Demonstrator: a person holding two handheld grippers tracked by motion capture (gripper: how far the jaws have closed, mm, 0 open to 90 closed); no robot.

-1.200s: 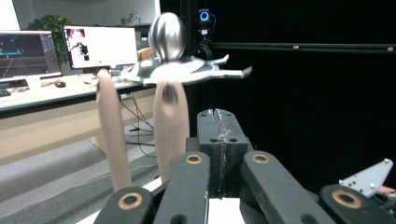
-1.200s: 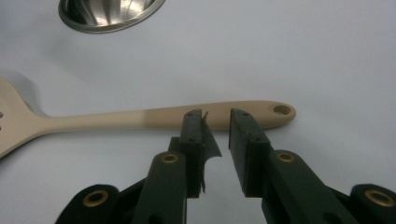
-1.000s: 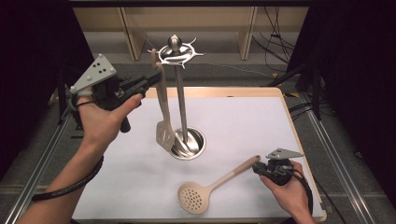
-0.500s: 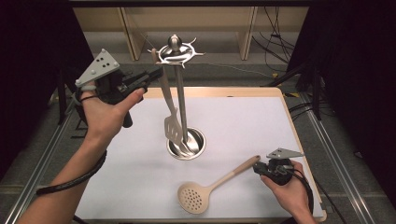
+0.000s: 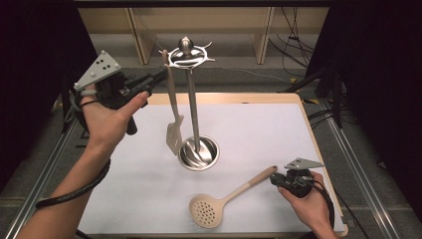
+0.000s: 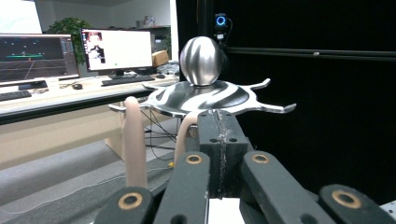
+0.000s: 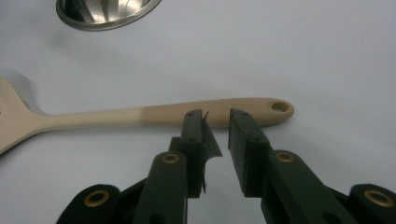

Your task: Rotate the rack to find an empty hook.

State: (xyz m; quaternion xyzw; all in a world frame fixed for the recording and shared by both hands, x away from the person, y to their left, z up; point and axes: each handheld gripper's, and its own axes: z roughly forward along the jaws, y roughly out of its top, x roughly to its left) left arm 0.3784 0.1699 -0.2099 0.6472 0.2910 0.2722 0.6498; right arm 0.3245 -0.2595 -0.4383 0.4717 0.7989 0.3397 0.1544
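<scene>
High view, left gripper: left gripper is raised at the upper left beside the top of the stand; jaws pressed together, tips at the upper end of the spatula handle; whether they pinch the handle I cannot tell
High view, spatula: beige slotted spatula hangs upright from the stand's top ring, blade down, just left of the pole and above the base
High view, stand: steel utensil stand rises from a round dished base at the middle of the white table; ball knob and hooked ring at its top
Left gripper view: shut jaws point at the ring and ball knob; beige handle loop stands just left of the jaws
High view, right gripper: right gripper lies low at the lower right, just beside the spoon's handle end
Right gripper view: jaws stand moderately apart, nothing between them; tips near the handle of the beige slotted spoon, which lies flat on the table; stand base at the top edge
High view, spoon: slotted spoon lies flat, bowl toward the front edge, handle toward the right gripper
</scene>
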